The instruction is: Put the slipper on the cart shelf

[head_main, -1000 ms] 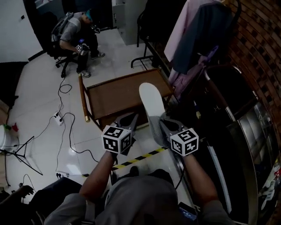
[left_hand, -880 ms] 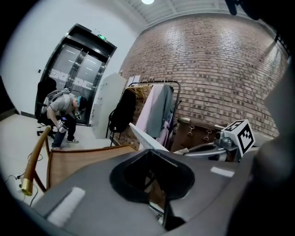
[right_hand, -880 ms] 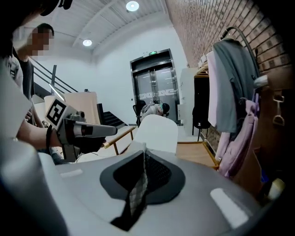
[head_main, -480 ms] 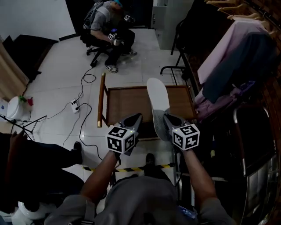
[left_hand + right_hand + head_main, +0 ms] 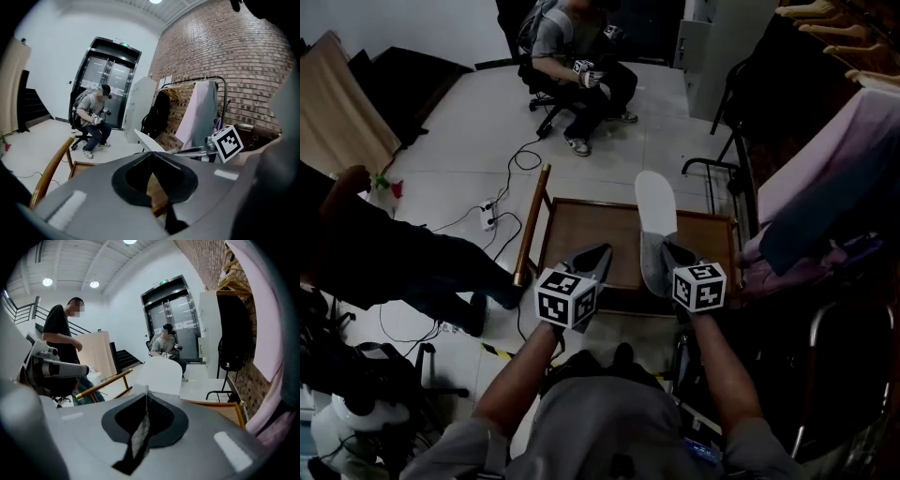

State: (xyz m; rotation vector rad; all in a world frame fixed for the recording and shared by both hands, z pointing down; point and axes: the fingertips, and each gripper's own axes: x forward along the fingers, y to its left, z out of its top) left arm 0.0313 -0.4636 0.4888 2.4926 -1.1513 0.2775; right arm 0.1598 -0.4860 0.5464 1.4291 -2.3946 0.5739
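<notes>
In the head view a slipper with a white sole and grey upper points away from me, over the cart's brown wooden shelf. My right gripper is shut on the slipper's grey heel end. The right gripper view shows mesh fabric pinched between the jaws of the right gripper, and the pale sole beyond. My left gripper hovers beside the slipper, over the shelf's near edge, shut and holding nothing. In the left gripper view the left gripper has its jaws meeting, with the slipper to their right.
The cart has a wooden handle on its left side. A person sits on a chair at the back, another stands at the left. Cables and a power strip lie on the floor. Hanging garments crowd the right.
The head view has swung, so the cart now lies squarely beneath both grippers. The slipper stays gripped in the right gripper, and both grippers keep their pose side by side.
</notes>
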